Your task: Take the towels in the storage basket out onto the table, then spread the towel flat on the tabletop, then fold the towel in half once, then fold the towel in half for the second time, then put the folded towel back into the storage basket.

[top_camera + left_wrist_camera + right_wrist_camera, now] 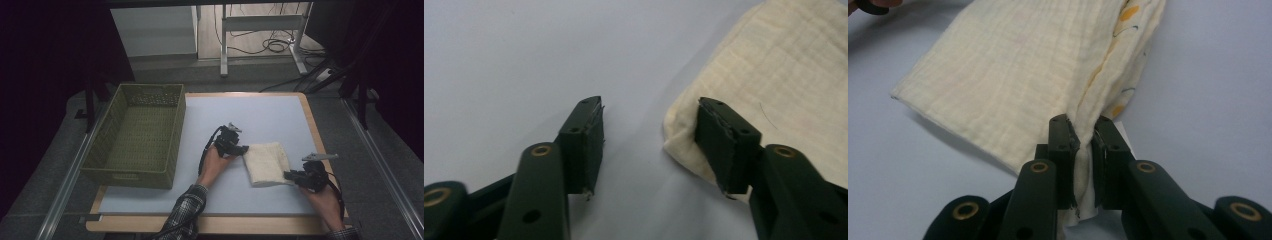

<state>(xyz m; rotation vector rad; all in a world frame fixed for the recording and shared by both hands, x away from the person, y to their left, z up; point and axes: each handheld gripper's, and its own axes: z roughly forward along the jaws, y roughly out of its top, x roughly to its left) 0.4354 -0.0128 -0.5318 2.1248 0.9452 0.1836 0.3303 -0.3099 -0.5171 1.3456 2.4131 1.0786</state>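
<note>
Pinching the folded cloth (pixel 267 163) at its corner nearest the table's right edge, our right tool (pixel 1083 145) is clamped tight; our left tool (pixel 649 145) gapes half-open, one pad over the opposite corner, gripping nothing.

No legible text, label, brand, number or sign found. The folded cloth (pixel 1018 85) between the right jaws carries only a small orange and blue printed pattern, no lettering.
</note>
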